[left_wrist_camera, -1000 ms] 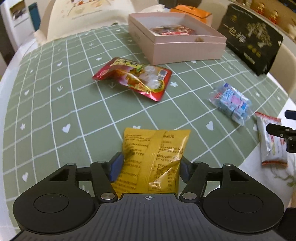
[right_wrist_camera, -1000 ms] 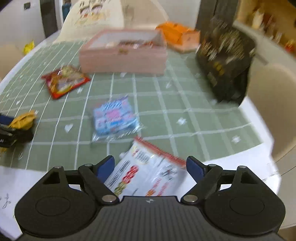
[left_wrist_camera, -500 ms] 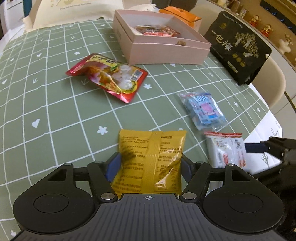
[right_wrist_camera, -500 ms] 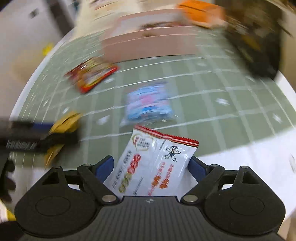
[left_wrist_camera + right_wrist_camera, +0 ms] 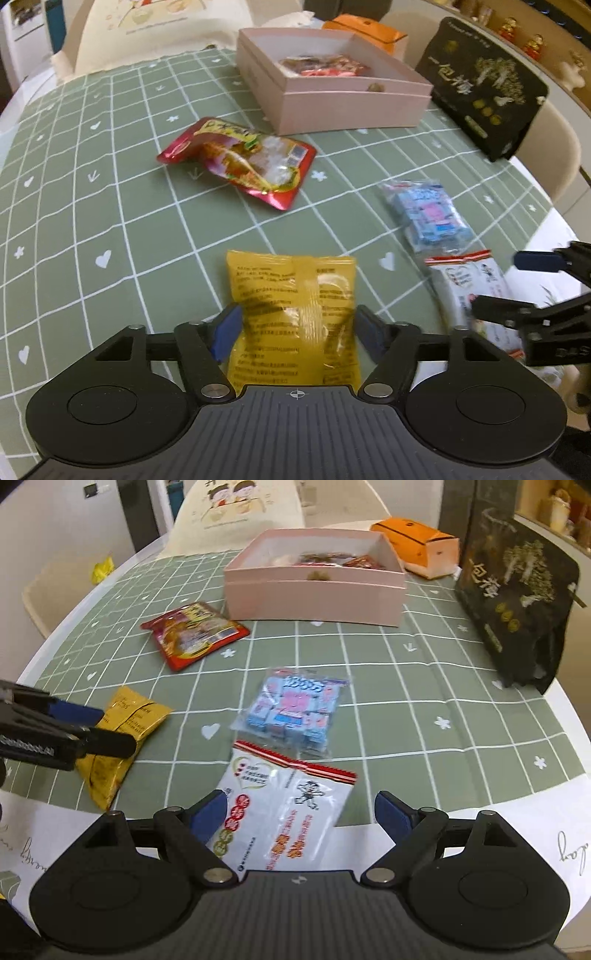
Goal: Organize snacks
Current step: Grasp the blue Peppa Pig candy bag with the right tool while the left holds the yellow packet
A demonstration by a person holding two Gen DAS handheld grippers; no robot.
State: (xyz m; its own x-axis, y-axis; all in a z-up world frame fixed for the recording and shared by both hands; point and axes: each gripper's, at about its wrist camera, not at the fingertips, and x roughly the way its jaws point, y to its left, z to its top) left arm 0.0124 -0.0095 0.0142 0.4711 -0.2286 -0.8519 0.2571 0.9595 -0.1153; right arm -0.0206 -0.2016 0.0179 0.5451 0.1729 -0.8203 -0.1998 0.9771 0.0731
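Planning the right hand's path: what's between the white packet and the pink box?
The blue candy bag, on the green tablecloth; the right wrist view shows it.

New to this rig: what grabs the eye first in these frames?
The yellow snack packet sits between the pads of the left hand-held gripper, near the table's front edge. The white packet with red trim lies between the wider-spread pads of the right hand-held gripper. Behind them on the green grid tablecloth stands an open pink box already holding snacks.
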